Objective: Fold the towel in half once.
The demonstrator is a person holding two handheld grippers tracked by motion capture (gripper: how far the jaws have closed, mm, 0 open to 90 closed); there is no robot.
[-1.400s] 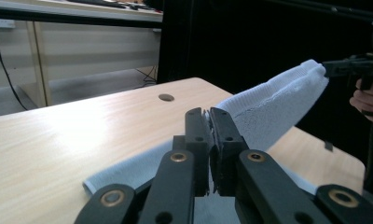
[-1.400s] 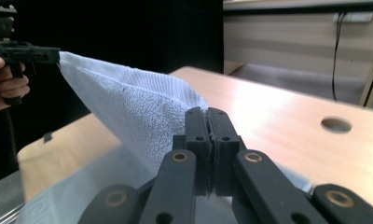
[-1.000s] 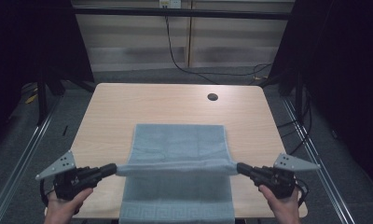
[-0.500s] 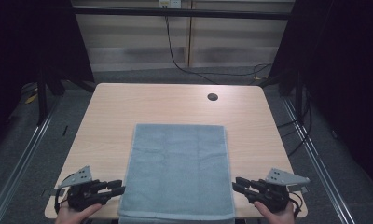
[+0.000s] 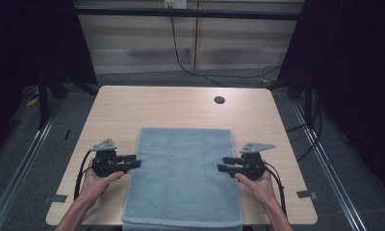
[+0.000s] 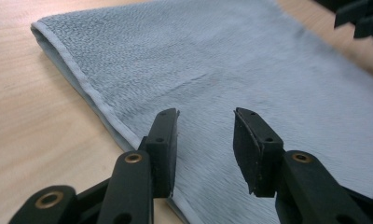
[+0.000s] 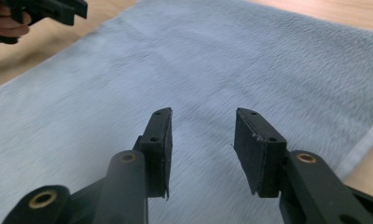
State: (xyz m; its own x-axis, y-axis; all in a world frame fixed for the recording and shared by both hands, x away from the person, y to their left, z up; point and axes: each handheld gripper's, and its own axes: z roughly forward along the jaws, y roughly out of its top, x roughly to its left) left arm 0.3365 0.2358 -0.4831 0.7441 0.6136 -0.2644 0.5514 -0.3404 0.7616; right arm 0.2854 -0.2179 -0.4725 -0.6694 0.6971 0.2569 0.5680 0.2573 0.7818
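A: Lying flat on the pale wooden bench [image 5: 133,106], the folded light-blue terry towel [image 5: 183,178] covers the near middle of the top, and its near edge hangs slightly over the near rim.

B: Where are the two tools?

A: The black left gripper [image 5: 134,160] sits at the towel's left edge, about halfway along it, pointing right. The black right gripper [image 5: 224,163] sits at the towel's right edge, pointing left. They face each other across the cloth.

B: How do the jaws stand?

A: Both pairs are apart and have just been opening. In the left gripper view, the left gripper [image 6: 205,135] hovers over the towel's hemmed edge [image 6: 89,93] with nothing pinched between the pads. In the right gripper view, the right gripper [image 7: 202,140] shows the same gap, blue pile beneath it, nothing clamped.

B: Anything else on the top?

A: A small dark round hole [image 5: 219,100] near the far right corner, well apart from the towel. Each hand grips its tool from the near side, with cables trailing back.
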